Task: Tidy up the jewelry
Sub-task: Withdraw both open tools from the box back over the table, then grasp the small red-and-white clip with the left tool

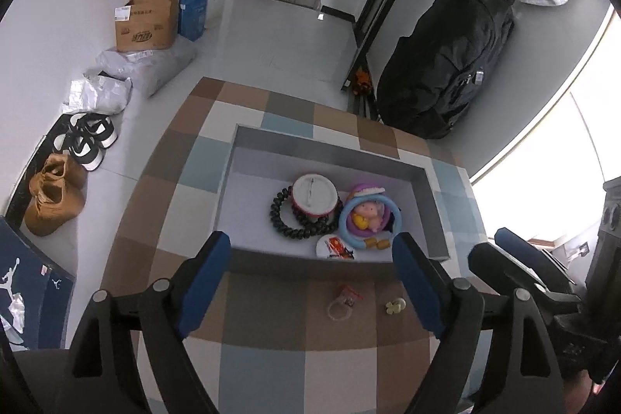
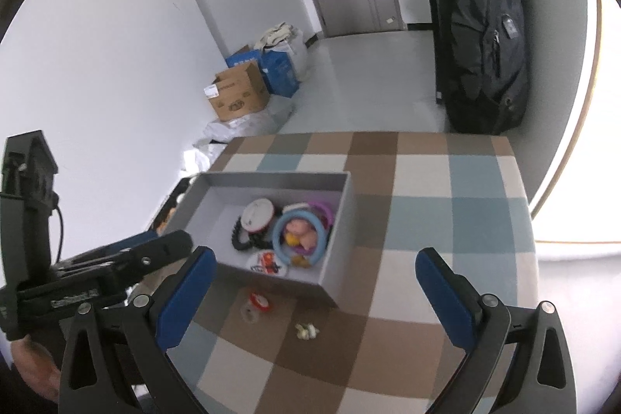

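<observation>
A grey open box [image 1: 423, 181] [image 2: 337, 258] stands on the checked tablecloth [image 1: 163, 204] [image 2: 419, 220]. Inside lie a black bead bracelet [image 1: 299, 227] [image 2: 236, 239], a white round case [image 1: 313, 196] [image 2: 259, 215], a light-blue ring [image 1: 347, 224] [image 2: 280, 233] around a small pink doll [image 1: 368, 216] [image 2: 300, 231], and a white badge [image 1: 333, 248] [image 2: 268, 263]. In front of the box lie a clear ring with a red tag [image 1: 343, 303] [image 2: 254, 305] and a small yellowish piece [image 1: 396, 305] [image 2: 307, 331]. My left gripper [image 1: 314, 270] is open above them, nothing between its fingers. My right gripper [image 2: 316, 274] is open too and empty.
The floor beyond the table holds cardboard boxes [image 1: 149, 22] [image 2: 238, 97], plastic bags [image 1: 116, 88], shoes [image 1: 56, 196] and a big black backpack [image 1: 446, 64] [image 2: 481, 26]. The right gripper's body [image 1: 543, 282] shows at the left view's right edge; the left one [image 2: 97, 266] at the right view's left.
</observation>
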{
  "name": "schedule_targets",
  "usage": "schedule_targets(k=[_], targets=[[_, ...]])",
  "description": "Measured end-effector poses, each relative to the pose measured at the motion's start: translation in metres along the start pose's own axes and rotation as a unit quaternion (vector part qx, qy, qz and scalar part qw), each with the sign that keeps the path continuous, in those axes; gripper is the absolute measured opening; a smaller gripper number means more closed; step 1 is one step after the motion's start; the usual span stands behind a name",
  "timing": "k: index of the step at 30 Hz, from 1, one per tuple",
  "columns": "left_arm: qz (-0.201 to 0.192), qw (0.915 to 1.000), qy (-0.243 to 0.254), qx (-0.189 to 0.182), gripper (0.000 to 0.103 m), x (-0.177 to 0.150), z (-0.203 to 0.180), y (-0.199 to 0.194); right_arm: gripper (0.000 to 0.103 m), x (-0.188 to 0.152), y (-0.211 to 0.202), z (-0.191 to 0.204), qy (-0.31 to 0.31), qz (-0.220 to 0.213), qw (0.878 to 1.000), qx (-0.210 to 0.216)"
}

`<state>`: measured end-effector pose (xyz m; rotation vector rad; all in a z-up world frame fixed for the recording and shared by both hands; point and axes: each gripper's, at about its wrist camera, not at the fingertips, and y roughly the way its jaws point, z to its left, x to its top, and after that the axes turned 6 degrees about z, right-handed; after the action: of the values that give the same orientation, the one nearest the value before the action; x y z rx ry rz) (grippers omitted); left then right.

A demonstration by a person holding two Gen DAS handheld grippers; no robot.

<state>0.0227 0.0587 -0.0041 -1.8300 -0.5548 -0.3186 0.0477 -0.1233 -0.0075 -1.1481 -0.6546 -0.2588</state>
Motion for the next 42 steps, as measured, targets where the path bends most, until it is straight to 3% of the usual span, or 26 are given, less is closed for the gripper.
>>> schedule_targets(k=[8, 15, 21, 31, 33, 34, 36, 42], targets=[[0.003, 0.9996, 0.023, 0.014, 0.082, -0.016, -0.008, 0.0, 0.103, -0.01, -0.01, -0.004, 0.006, 0.0, 1.0, -0.008], [0.045, 0.9977, 0.034, 0.036, 0.082, -0.026, -0.01, 0.024, 0.103, -0.013, -0.015, -0.006, 0.011, -0.001, 1.0, -0.004], [0.061, 0.9926, 0.068, 0.079, 0.082, -0.033, -0.02, 0.04, 0.103, -0.014, -0.016, -0.008, 0.013, 0.003, 1.0, -0.003], [0.067, 0.9937, 0.068, 0.058, 0.082, -0.035, -0.023, 0.049, 0.103, -0.017, -0.018, -0.014, 0.024, 0.007, 1.0, -0.003], [0.067, 0.9933, 0.074, 0.058, 0.073, -0.036, -0.025, 0.051, 0.103, -0.017, -0.019, -0.015, 0.025, 0.009, 1.0, -0.004], [0.073, 0.9926, 0.079, 0.058, 0.064, -0.036, -0.028, 0.054, 0.103, -0.017, -0.019, -0.015, 0.026, 0.009, 1.0, -0.004], [0.075, 0.9907, 0.091, 0.066, 0.06, -0.036, -0.032, 0.057, 0.103, -0.018, -0.018, -0.017, 0.028, 0.011, 1.0, -0.004], [0.076, 0.9868, 0.117, 0.083, 0.029, -0.039, -0.04, 0.057, 0.103, -0.019, -0.018, -0.017, 0.028, 0.012, 1.0, -0.005]])
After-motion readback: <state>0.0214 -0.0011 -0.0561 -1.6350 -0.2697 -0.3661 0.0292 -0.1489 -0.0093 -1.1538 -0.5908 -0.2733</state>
